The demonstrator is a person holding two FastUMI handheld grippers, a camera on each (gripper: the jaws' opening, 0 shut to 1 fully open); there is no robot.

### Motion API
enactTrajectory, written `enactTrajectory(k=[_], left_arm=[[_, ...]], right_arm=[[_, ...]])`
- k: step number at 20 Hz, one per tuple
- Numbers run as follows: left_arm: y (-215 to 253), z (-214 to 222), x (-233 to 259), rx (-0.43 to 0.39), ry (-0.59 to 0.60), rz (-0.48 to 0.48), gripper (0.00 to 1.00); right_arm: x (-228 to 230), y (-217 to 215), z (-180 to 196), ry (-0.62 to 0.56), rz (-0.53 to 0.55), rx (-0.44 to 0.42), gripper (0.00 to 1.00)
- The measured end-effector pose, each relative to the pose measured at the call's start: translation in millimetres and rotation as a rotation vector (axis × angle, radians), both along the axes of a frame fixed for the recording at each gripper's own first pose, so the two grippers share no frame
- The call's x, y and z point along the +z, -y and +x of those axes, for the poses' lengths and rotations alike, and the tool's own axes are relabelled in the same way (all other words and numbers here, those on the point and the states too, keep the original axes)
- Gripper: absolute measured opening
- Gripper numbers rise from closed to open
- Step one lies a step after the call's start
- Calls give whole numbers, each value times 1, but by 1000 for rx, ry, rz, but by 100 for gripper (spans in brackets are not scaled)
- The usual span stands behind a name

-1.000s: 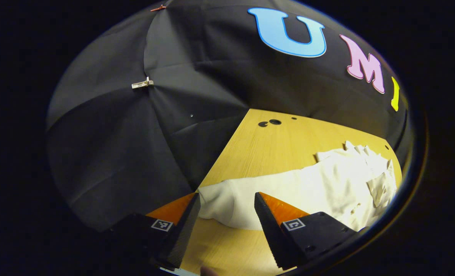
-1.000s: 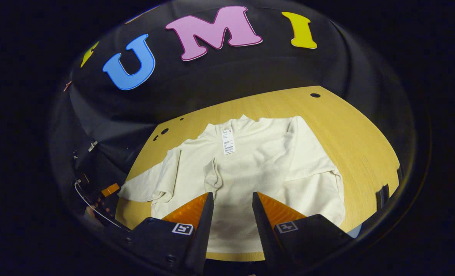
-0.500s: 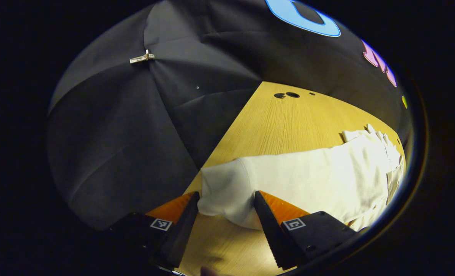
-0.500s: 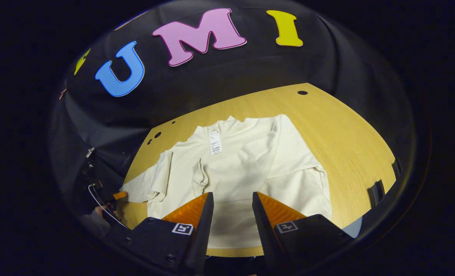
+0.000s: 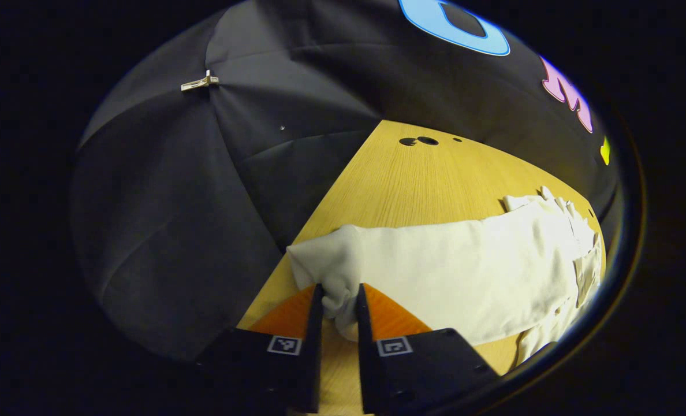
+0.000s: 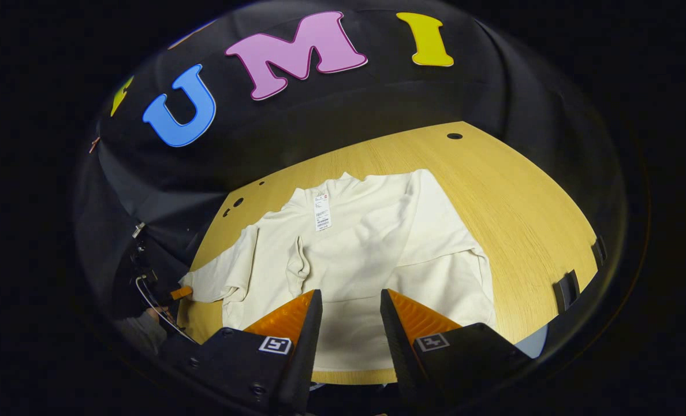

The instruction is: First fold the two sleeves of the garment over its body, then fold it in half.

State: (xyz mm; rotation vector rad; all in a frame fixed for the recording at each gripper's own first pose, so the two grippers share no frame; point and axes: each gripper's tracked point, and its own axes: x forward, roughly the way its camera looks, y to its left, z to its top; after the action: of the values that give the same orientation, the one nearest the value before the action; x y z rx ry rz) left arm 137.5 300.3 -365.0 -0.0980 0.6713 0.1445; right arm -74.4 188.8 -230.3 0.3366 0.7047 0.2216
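On the wooden surface [image 6: 516, 190] lies the cream garment [image 6: 354, 248], spread flat with its collar toward the booth wall and a white tag [image 6: 321, 211] below the collar. One sleeve [image 6: 435, 219] is folded over the body, and the other sleeve [image 5: 435, 271] stretches out to the side, toward the surface's edge. The left tool [image 5: 337, 306] is clenched on the cuff of this stretched sleeve, with cloth bunched between its fingers; half a second ago its fingers stood wide apart around the cuff. The right tool [image 6: 351, 315] is released, its fingers apart above the hem, almost where it was before.
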Motion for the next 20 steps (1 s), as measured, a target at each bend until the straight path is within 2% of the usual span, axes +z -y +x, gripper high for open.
enactTrajectory(k=[1, 2, 3, 4, 8, 11, 15, 20], left_arm=[[0, 0, 2, 4, 3, 10, 17], [0, 1, 6, 14, 8, 20, 18], [2, 2, 6, 16, 11, 28, 12], [6, 0, 9, 17, 15, 43, 10], [30, -5, 43, -1, 94, 62, 9], [66, -11, 76, -49, 157, 67, 9], [139, -20, 119, -166, 235, 60, 9], [242, -30, 148, -304, 278, 18, 9]], right_arm=[[-1, 3, 0, -1, 3, -3, 63], [-1, 6, 1, -1, 5, -5, 63], [-1, 10, 0, -2, 7, -6, 63], [-1, 14, 0, -3, 9, -7, 63], [-1, 29, 2, 1, 21, -15, 63], [-3, 42, 5, -2, 37, -26, 63], [-7, 57, 10, -7, 59, -40, 63], [-10, 77, 16, -3, 73, -43, 62]])
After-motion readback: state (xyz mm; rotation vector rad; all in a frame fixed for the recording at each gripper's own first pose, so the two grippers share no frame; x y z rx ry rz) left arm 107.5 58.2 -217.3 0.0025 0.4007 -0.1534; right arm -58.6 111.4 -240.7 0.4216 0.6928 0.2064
